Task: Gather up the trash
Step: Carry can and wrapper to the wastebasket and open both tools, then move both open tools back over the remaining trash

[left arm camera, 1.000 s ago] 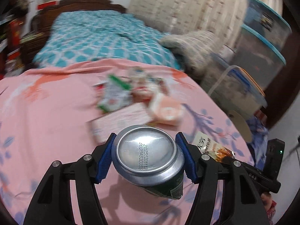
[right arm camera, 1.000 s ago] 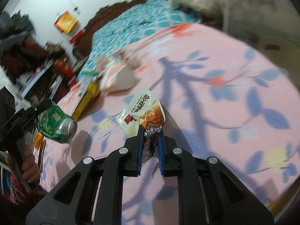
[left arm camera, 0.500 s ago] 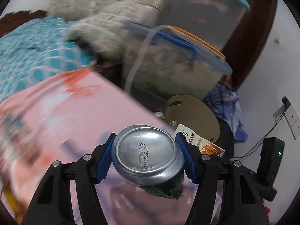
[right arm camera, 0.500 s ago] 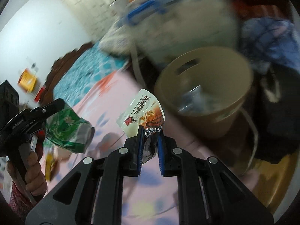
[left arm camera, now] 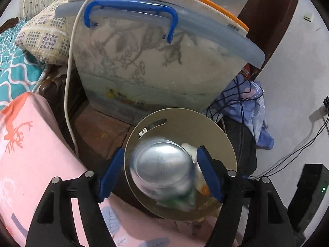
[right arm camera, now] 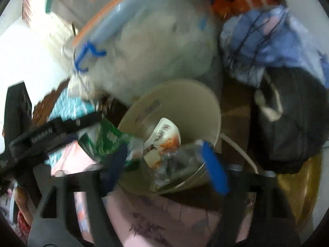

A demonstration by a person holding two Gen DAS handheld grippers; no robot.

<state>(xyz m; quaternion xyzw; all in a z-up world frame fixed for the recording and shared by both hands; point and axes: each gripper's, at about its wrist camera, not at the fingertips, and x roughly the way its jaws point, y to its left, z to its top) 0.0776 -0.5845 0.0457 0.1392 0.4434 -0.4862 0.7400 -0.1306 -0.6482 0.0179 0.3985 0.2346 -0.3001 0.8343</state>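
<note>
A beige trash bin [left arm camera: 185, 123] stands on the floor beside the pink bed. My left gripper [left arm camera: 160, 173] is open above its mouth. The green and silver can [left arm camera: 162, 170] is blurred between the spread jaws, free of both pads, over the bin; it also shows in the right wrist view [right arm camera: 107, 140]. My right gripper [right arm camera: 166, 162] is open over the same bin [right arm camera: 197, 94]. The white and orange snack wrapper [right arm camera: 162, 140] is loose between its jaws, above the bin's inside. The wrapper also shows behind the can in the left wrist view [left arm camera: 200, 182].
A large clear storage box [left arm camera: 156, 65] with a blue handle stands right behind the bin. Blue cloth and black cables [left arm camera: 246, 103] lie to its right. The pink bedsheet [left arm camera: 30, 154] edges the bin on the left. A white cord [left arm camera: 68, 94] hangs down by the box.
Both grippers swung from the bed to over the bin and opened. The can and the wrapper have left the pads and are dropping toward the bin.
</note>
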